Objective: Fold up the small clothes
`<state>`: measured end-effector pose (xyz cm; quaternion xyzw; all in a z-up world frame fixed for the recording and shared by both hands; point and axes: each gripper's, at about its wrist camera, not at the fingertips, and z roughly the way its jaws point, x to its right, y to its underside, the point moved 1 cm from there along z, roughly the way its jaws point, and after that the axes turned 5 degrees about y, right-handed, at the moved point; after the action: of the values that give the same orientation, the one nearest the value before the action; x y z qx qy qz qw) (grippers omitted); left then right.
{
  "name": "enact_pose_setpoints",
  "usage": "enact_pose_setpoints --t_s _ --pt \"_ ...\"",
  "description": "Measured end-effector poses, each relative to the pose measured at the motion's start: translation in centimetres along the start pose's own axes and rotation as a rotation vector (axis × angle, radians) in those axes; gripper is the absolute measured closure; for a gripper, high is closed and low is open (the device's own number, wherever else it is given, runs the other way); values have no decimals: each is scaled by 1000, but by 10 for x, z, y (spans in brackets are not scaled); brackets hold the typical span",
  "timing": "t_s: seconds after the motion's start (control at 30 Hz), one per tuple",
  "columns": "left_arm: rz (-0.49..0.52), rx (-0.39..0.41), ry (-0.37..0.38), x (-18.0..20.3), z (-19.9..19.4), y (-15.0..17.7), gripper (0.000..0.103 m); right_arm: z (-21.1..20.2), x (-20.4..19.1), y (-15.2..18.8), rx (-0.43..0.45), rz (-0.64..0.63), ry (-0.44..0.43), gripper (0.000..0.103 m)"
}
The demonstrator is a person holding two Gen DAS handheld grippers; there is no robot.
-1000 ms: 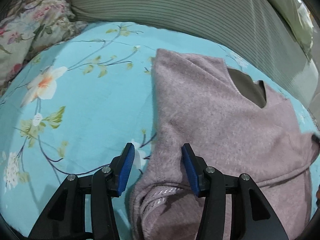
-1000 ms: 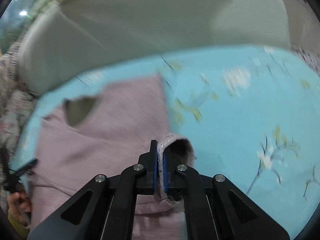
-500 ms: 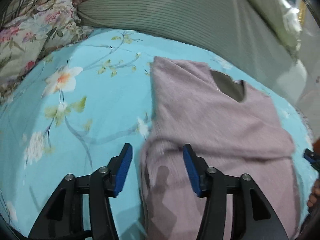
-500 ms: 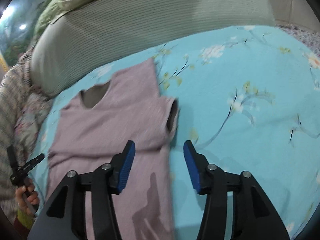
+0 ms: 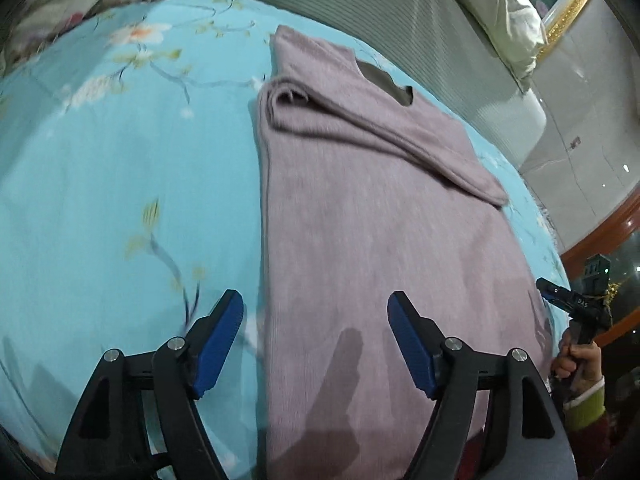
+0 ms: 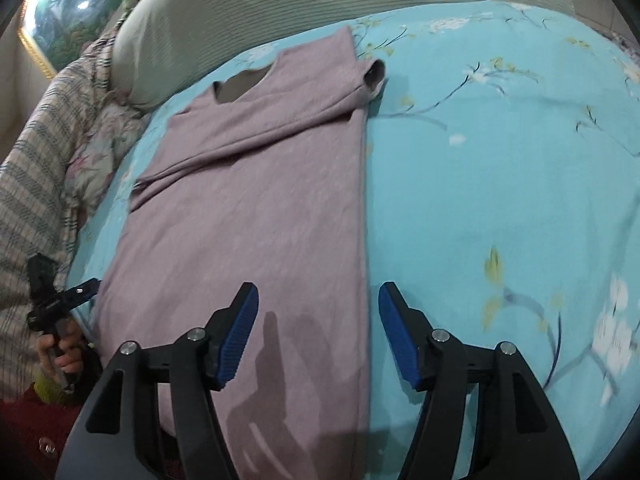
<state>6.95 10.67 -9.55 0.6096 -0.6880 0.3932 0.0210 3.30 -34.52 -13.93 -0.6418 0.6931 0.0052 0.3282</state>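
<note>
Both grippers are empty with jaws opening, each straddling a long edge of the mauve sweater (image 5: 380,220): left gripper (image 5: 316,340) over its left edge, right gripper (image 6: 318,332) over its right one, probably lining up for the bottom hem. The sweater lies flat on the floral sheet (image 5: 120,180), sleeves already folded across the chest so it's a neat strip. Striped cushion (image 6: 320,4) behind.

The left gripper (image 5: 316,344) hovered over the near left edge of the mauve sweater (image 5: 372,216), jaws opening, gripping nothing; sleeves lay folded across the far part.
</note>
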Motion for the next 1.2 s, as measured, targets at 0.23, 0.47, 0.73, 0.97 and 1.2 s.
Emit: enact_pose_setpoints --t_s 0.23,0.47,0.73,0.97,1.2 --pt "67 -59 101 14 -21 39 20 -22 -3 42 -31 -23 -144 39" --pt "102 -110 174 14 -36 76 20 -41 -1 71 -55 -38 -269 39" --pt "100 -187 209 5 -28 96 50 -42 -7 89 -53 -82 -274 59" --pt "144 -240 225 14 -14 104 83 -39 -8 96 -62 -93 -248 91" --pt "222 -168 229 41 -39 99 96 -70 1 74 106 11 -371 95"
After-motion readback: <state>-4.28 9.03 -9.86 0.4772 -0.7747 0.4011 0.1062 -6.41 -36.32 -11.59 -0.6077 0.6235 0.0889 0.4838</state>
